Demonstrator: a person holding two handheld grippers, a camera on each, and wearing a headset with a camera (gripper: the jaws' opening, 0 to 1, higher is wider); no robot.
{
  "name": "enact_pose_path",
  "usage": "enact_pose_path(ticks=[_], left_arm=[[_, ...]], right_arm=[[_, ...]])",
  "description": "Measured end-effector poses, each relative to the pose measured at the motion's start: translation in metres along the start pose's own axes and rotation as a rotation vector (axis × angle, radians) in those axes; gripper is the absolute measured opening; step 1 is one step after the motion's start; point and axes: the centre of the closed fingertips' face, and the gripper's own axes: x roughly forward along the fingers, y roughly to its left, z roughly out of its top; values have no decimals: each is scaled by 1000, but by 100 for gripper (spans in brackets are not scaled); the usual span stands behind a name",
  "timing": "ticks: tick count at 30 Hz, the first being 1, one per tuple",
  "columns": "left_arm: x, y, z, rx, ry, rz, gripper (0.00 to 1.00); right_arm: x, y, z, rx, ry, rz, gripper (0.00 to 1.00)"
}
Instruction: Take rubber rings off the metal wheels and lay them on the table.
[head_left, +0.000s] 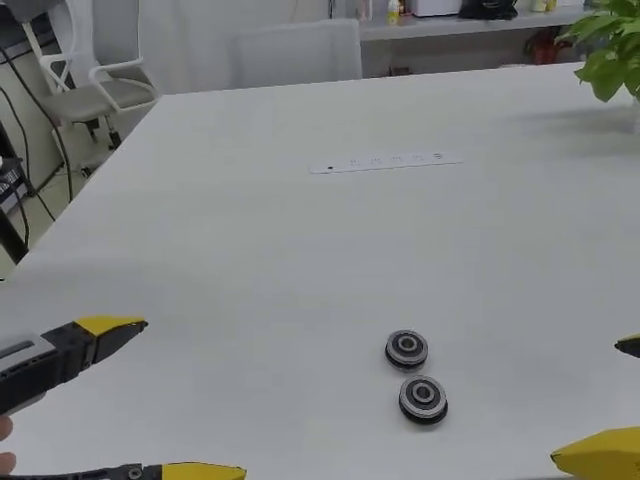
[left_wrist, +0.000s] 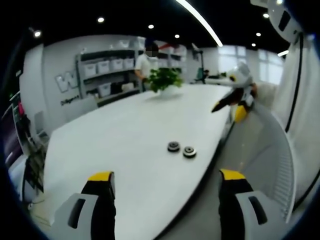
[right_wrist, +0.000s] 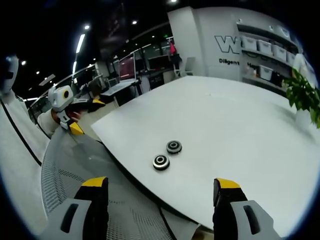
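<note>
Nearest, left gripper (left_wrist: 166, 177) and right gripper (right_wrist: 161, 183), jaws of both spread wide, empty. Ahead on the white tabletop (head_left: 300, 250), near its edge, two metal wheels (head_left: 406, 349) (head_left: 423, 397) just beside each other, rubber rings (head_left: 389, 350) on. Farther back, a socket strip (head_left: 385, 162), then a potted plant (head_left: 610, 45).

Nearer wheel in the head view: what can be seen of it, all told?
The nearer wheel is a small round disc lying flat on the white table. It has a silvery metal centre with a dark ring, apparently rubber, around its rim. It sits close to the other wheel, seemingly with a slight gap. Only the table appears to touch it.
</note>
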Motion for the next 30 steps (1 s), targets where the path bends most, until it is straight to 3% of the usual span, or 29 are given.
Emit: enact_pose_path(ticks=[2, 7, 10, 30], left_arm=[[2, -1, -3, -12, 23, -4, 85], [4, -8, 0, -9, 7, -35, 85], [4, -10, -3, -4, 20, -39, 85], [3, 1, -6, 2, 42, -26, 83]], right_arm=[[-1, 1, 1, 1, -9, 4, 83], [0, 5, 2, 0, -18, 30, 76], [0, 5, 0, 1, -7, 28, 77], [16, 8, -8, -10, 37, 54, 79]])
